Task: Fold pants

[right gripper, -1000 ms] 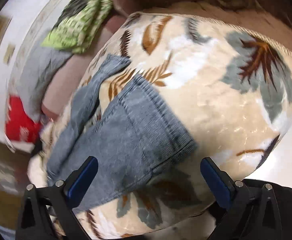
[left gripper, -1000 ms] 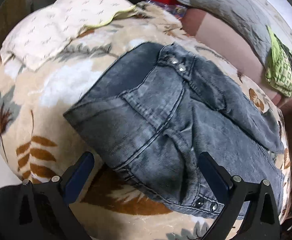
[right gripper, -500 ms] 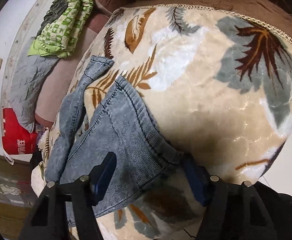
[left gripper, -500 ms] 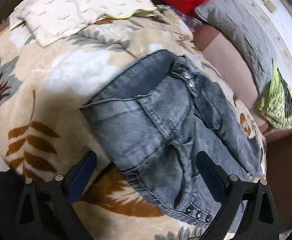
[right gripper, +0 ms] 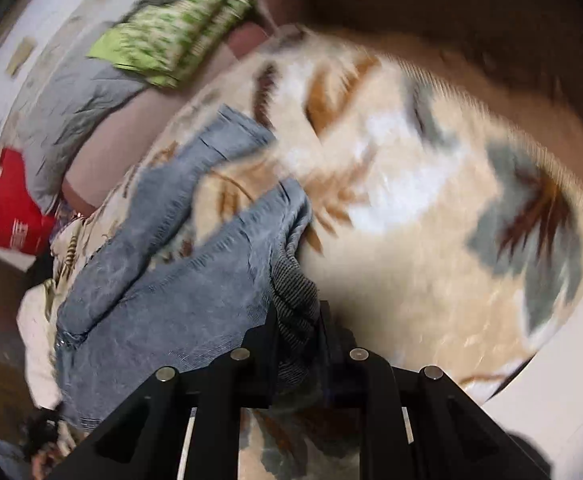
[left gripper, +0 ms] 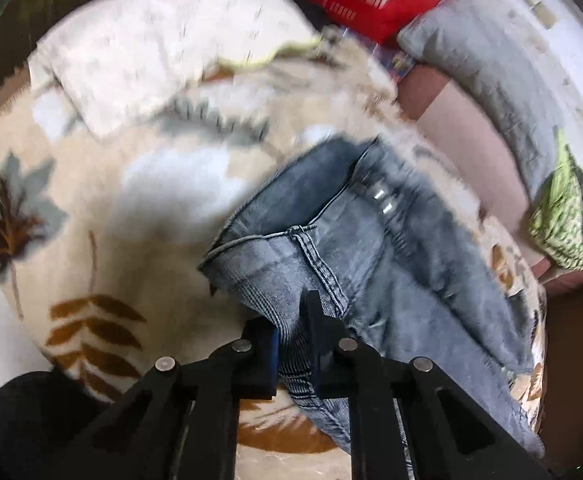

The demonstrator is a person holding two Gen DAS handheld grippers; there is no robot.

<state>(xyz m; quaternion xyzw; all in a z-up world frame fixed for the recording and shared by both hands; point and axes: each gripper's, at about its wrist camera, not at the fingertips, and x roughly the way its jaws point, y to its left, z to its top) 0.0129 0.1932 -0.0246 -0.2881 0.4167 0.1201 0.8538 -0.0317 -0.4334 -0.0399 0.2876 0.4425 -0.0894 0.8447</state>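
A: Status on the pants (left gripper: 371,264)?

B: They lie on the blanket (left gripper: 103,216), near its front edge. Your left gripper (left gripper: 293,340) has just been closing and now pinches denim at the waistband end, cloth bunched between the pads.

A: Right side?

B: Same. Your right gripper (right gripper: 297,336) has just closed on the near edge of the leg end in the right wrist view, fabric clamped.

A: Why both ends?

B: Probably so the near edge lifts as one line and carries over for the fold.

A: Pose?

B: Both point steeply down at the blanket. Both views are blurred, so seam detail is unclear.
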